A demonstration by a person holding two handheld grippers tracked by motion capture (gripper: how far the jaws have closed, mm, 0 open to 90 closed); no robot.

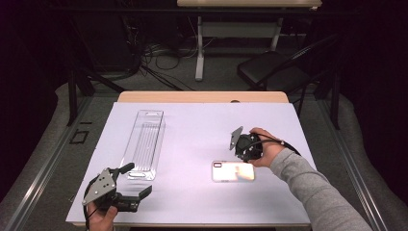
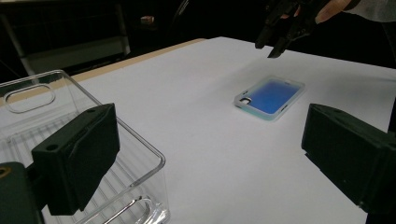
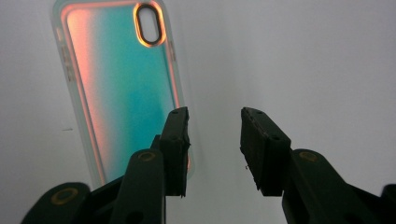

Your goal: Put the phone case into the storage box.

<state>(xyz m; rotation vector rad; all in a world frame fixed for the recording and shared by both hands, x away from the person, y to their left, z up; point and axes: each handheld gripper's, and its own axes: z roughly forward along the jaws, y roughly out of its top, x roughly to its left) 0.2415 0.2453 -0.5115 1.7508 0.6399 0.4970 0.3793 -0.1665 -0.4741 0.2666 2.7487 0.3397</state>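
While the right gripper (image 3: 215, 149) hovers with jaws parted and empty, phone case (image 3: 116, 88) flat on the table (image 1: 192, 120), its edge under one jaw (other over bare table).

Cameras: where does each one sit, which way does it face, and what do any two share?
High view: above the person's side, looking forward and down on the table; both forearms, left gripper, right gripper.
Left gripper view: low, across the table past its open jaws; clear tray, phone case.
Right gripper view: straight down between open jaws.
Shared: the phone case appears in all three.
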